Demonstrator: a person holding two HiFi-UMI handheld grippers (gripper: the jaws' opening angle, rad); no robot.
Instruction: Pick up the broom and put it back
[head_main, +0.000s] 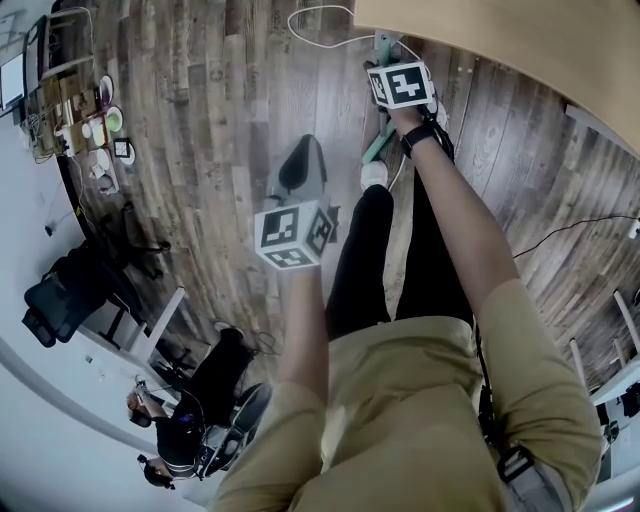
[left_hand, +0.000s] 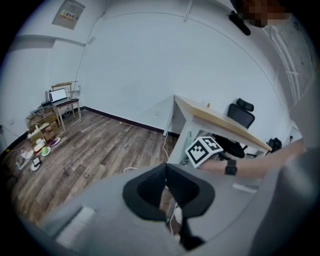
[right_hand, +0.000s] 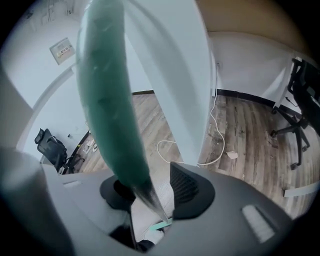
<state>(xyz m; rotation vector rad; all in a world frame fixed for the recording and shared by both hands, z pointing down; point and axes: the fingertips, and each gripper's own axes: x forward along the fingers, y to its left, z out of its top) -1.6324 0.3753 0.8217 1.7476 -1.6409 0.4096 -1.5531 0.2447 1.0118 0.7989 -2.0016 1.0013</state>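
The broom's green handle (right_hand: 107, 100) rises up through the right gripper view, close to the camera and leaning against the white table leg (right_hand: 185, 75). In the head view the green broom (head_main: 378, 142) shows under my right hand beside the wooden table (head_main: 500, 40). My right gripper (right_hand: 150, 187) (head_main: 386, 55) stands open around the handle, with a gap between the handle and the right pad. The left pad is hidden behind the handle. My left gripper (left_hand: 166, 172) (head_main: 300, 155) hangs over the plank floor with its jaws together and nothing in them.
A white cable (head_main: 320, 15) (right_hand: 170, 147) loops on the floor by the table leg. A black office chair (right_hand: 297, 115) stands at the right. Small clutter (head_main: 90, 110) and black chairs (head_main: 60, 290) line the left wall, where a seated person (head_main: 170, 430) is.
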